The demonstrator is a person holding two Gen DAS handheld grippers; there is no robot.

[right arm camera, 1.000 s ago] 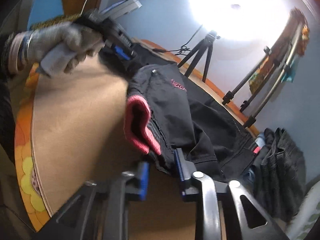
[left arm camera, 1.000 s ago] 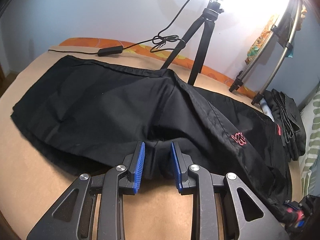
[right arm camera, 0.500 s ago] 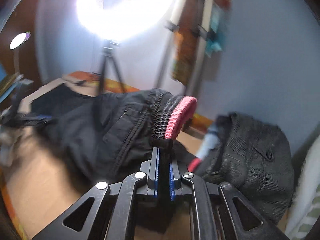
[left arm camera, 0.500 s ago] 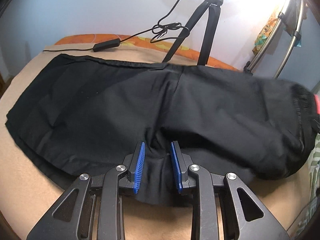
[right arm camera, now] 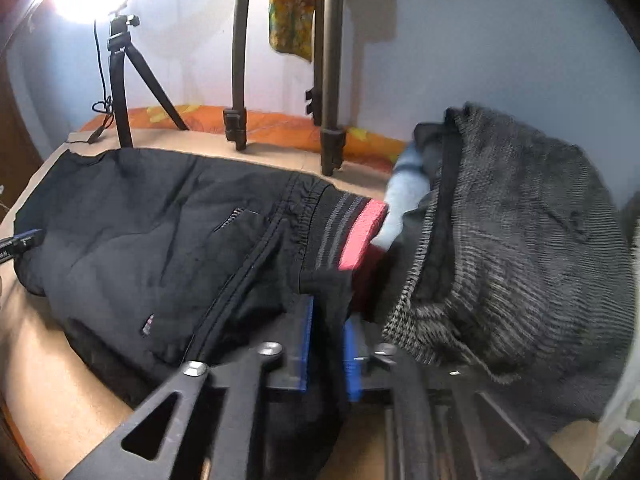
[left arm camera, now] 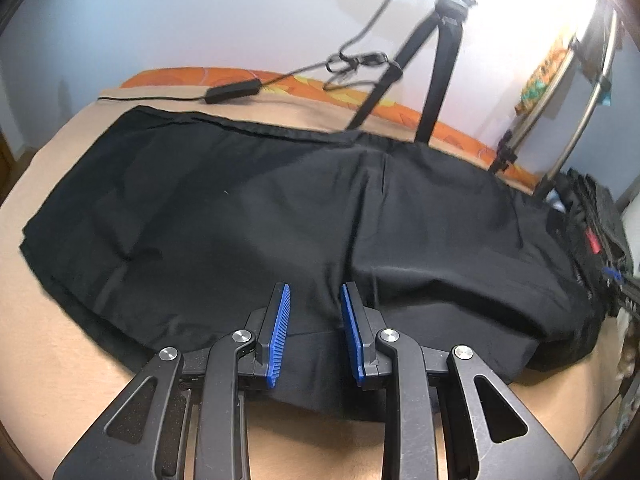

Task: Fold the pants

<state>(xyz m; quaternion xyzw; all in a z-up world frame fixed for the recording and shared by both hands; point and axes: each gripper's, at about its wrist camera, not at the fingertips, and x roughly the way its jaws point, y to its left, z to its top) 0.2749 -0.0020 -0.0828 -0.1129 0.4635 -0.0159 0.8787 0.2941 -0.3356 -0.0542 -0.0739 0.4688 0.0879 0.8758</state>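
Black pants (left arm camera: pixel 248 208) lie folded lengthwise across the tan table (left arm camera: pixel 48 360). My left gripper (left arm camera: pixel 314 300) is open, its blue pads either side of the near edge of the fabric at the crotch. In the right wrist view the pants (right arm camera: pixel 152 240) show a zip pocket and a waistband with a pink lining (right arm camera: pixel 362 236). My right gripper (right arm camera: pixel 326 312) has its jaws slightly parted, with waistband fabric lying between the pads.
A pile of grey and dark clothes (right arm camera: pixel 520 248) sits right of the waistband, also in the left wrist view (left arm camera: pixel 596 224). Tripod legs (right arm camera: pixel 328 80) and a smaller tripod (left arm camera: pixel 436 60) stand at the table's far edge, with a cable and adapter (left arm camera: pixel 232 91).
The right gripper swung the waistband over to the right, laid it on the table by the clothes pile and loosened its jaws. The pants now lie flat, folded lengthwise. The left gripper stayed open.
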